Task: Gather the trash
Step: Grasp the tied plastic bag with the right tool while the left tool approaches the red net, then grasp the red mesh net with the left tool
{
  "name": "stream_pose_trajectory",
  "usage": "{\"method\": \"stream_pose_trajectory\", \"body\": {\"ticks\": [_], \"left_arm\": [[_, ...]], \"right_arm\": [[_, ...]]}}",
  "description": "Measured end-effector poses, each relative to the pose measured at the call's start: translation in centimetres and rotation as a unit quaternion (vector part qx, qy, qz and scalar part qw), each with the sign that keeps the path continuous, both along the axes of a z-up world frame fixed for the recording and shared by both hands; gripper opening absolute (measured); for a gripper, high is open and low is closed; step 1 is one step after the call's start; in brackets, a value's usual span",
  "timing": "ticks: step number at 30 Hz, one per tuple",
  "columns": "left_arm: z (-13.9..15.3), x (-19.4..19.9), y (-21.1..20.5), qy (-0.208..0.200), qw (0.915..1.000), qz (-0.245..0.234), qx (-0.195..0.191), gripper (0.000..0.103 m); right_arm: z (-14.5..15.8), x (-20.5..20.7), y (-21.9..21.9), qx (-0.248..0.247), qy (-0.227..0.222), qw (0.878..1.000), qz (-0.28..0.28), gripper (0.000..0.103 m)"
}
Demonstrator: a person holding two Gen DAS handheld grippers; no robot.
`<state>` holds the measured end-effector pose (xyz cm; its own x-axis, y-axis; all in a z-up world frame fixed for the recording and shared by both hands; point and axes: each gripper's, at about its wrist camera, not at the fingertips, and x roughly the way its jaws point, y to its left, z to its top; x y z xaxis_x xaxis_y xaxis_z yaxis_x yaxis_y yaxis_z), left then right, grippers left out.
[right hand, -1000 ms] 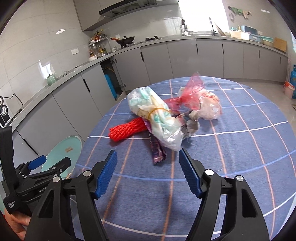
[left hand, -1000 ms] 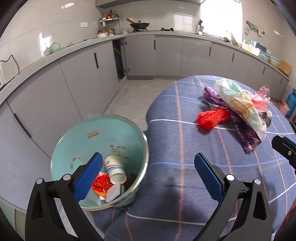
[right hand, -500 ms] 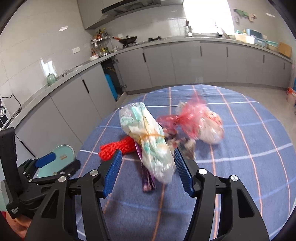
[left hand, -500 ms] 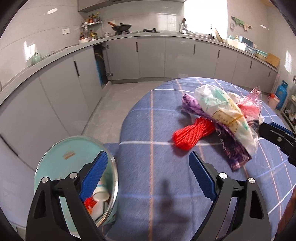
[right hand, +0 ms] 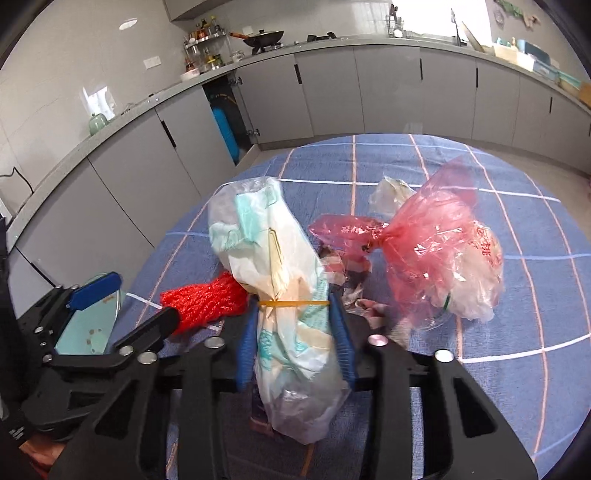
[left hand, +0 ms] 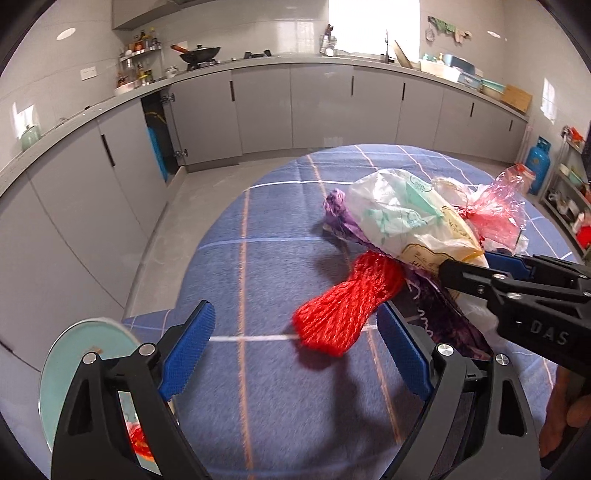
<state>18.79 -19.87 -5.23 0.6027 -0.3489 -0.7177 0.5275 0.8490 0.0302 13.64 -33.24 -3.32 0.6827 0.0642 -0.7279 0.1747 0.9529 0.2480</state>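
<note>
Bare blue checked table (left hand: 266, 258) cloth lies open ahead of the left gripper (left hand: 295, 354), up to the red mesh net bundle (left hand: 347, 302) just inside its right finger. Beyond, the white rubber-banded plastic bag (right hand: 280, 266), the pink tied plastic bag (right hand: 443, 258) and the right gripper (left hand: 480, 269) crowd the right side.

Grey cabinets (left hand: 321, 107) line white-tiled walls (left hand: 55, 70) beneath a bright window (left hand: 373, 22); grey floor (left hand: 192, 210).
</note>
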Motion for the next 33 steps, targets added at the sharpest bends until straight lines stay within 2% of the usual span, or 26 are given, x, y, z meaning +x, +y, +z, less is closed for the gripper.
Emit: {"method": "stream_pose_trajectory", "body": {"ticks": [4,7,11,13,15,16,17,21,28,29,33], "left_arm": [[-0.6,0.9,-1.2,0.012,0.9999,-0.012,-0.003,0.087],[-0.9,1.3,-2.1,0.017,0.9996,-0.022,-0.002,0.085],[-1.7,2.1,-3.6,0.050,0.9981,-0.036,0.002,0.059],[-2.1,2.1,-4.0,0.062,0.9973,-0.039,0.009,0.052],[-2.1,1.9,-4.0,0.061,0.9972,-0.042,0.010,0.041],[-2.0,1.6,-4.0,0.057,0.9975,-0.042,0.009,0.030],[-1.8,1.6,-3.7,0.054,0.9976,-0.042,0.005,0.025],[-1.3,0.4,-2.6,0.064,0.9974,-0.029,-0.018,0.021],[1.4,-2.9,0.3,0.039,0.9985,-0.017,-0.034,0.021],[1.8,-3.4,0.3,0.034,0.9988,-0.020,-0.031,0.021],[3.2,-5.2,-0.3,-0.024,0.9992,-0.018,0.026,0.021]], "right_arm": [[1.2,-1.6,-0.9,0.027,-0.027,0.999,-0.009,0.031],[3.1,-3.4,-1.7,0.039,-0.063,0.997,-0.032,0.031],[4.2,-4.9,-2.5,0.052,-0.080,0.994,-0.057,0.031],[4.4,-5.7,-3.0,0.059,-0.083,0.992,-0.069,0.032],[4.6,-6.4,-3.1,0.065,-0.086,0.991,-0.080,0.032],[4.7,-6.4,-3.1,0.067,-0.088,0.990,-0.083,0.032],[4.9,-6.8,-3.0,0.068,-0.091,0.990,-0.086,0.032],[5.6,-8.1,-2.8,0.064,-0.101,0.988,-0.098,0.032],[6.0,-10.0,-2.1,0.071,-0.106,0.986,-0.111,0.033],[6.0,-10.3,-1.9,0.071,-0.106,0.986,-0.112,0.033],[6.4,-11.3,-1.2,0.059,-0.109,0.985,-0.119,0.033]]}}
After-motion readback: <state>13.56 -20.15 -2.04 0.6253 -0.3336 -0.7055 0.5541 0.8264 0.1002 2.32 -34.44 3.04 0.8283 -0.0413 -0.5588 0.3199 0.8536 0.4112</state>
